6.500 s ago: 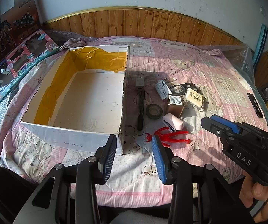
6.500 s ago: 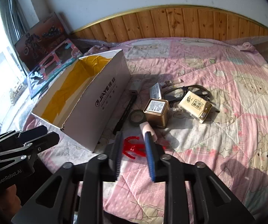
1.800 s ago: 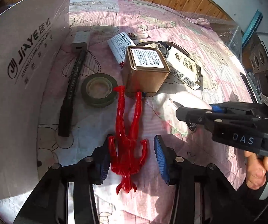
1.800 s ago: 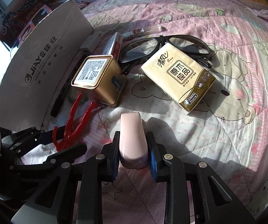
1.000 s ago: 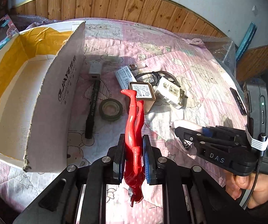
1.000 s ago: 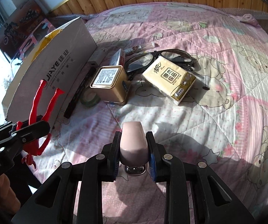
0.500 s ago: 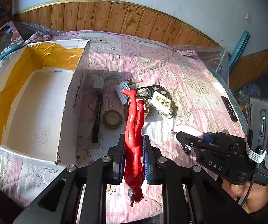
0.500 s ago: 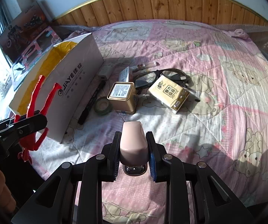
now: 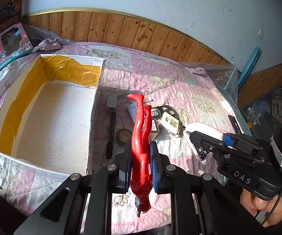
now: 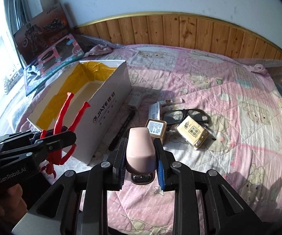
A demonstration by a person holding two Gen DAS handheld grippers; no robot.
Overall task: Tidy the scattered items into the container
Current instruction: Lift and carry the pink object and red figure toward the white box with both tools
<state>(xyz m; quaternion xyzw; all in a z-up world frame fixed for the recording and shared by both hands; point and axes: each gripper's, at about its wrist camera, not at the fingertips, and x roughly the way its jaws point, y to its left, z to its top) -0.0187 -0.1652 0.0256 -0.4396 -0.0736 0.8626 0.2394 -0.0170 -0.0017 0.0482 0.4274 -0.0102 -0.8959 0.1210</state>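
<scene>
red figure: thin plastic toy, pinched at the torso by the left gripper, legs sticking out toward 12 o'clock. It's up off the quilt, just right of the box wall. Looks light and a bit springy, so the torso is the sane place to hold it; I'd guess the skinny legs would flex or twist out.

pink stapler: clamped by its sides in the right gripper, metal base showing underneath. Probably the heavier of the two, with smooth plastic that could slide if the squeeze eases. Mid-body grip looks fine.

fingers: both pairs closed on their items, no gap I can see.

cardboard box: open top, yellow tape lining, nothing inside yet, sits at about 10 o'clock from the left gripper in its own view.

still on the quilt: gold tin, tissue pack, glasses, tape roll, black pen, all clustered right of the box.

next: both loads need to swing left over the rim and drop in.
</scene>
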